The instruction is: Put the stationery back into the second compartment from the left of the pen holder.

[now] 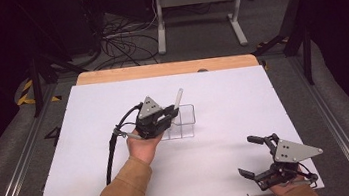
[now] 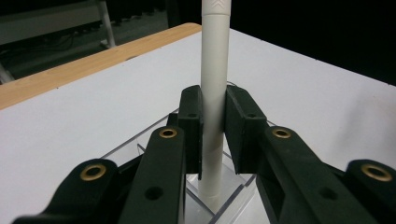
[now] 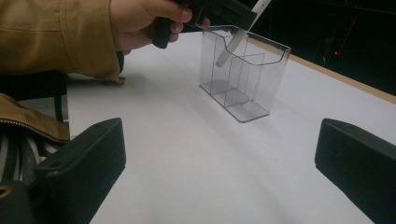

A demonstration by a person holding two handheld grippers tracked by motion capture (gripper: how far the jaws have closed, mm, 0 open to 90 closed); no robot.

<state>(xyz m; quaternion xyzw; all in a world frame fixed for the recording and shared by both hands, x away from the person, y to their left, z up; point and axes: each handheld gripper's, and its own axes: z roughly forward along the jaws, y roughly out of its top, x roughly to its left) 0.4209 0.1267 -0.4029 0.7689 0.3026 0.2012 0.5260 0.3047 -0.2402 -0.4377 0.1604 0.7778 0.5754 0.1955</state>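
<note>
Left claw (image 1: 168,113): clamped on a white pen (image 2: 214,88), above the organizer.
White pen: tilted, lower end dipped inside a compartment of the clear acrylic organizer (image 3: 243,74), upper end sticking out.
Organizer: mid-bench (image 1: 222,92), its divider walls around the pen tip.
Right claw (image 1: 253,156): jaws spread wide, empty, near the bench's front right edge, well apart from the organizer.
Beyond bench: cables (image 1: 120,44) on the floor, white stand legs (image 1: 197,14).

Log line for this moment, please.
left hand-held gripper: shut on white pen | pen tip inside clear organizer | right hand-held gripper: open, empty
</note>
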